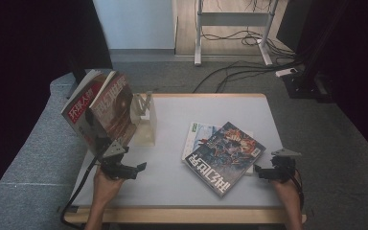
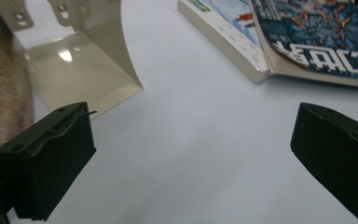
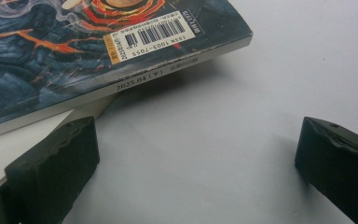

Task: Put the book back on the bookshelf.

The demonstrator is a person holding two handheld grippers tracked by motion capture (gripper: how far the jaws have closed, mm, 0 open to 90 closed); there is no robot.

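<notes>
Two magazines lie stacked at the table's middle right: a dark blue one [image 1: 225,155] on top of a white one [image 1: 197,133]. Left of them, two more magazines [image 1: 103,108] stand upright against a beige bookend [image 1: 144,125]. My left gripper [image 1: 135,168] is open near the front left, its jaws empty over bare table, pointing toward the bookend [image 2: 86,60] and the flat stack [image 2: 279,42]. My right gripper [image 1: 259,171] is open just right of the blue magazine's near corner. In the right gripper view, its barcode corner [image 3: 121,51] lies ahead of the empty gripper [image 3: 196,172].
The white table [image 1: 172,177] has bare room between the bookend and the stack. A grey sofa edge [image 1: 33,143] runs along the left. Beyond the far edge, cables [image 1: 249,67] and a desk frame [image 1: 232,28] are on the floor.
</notes>
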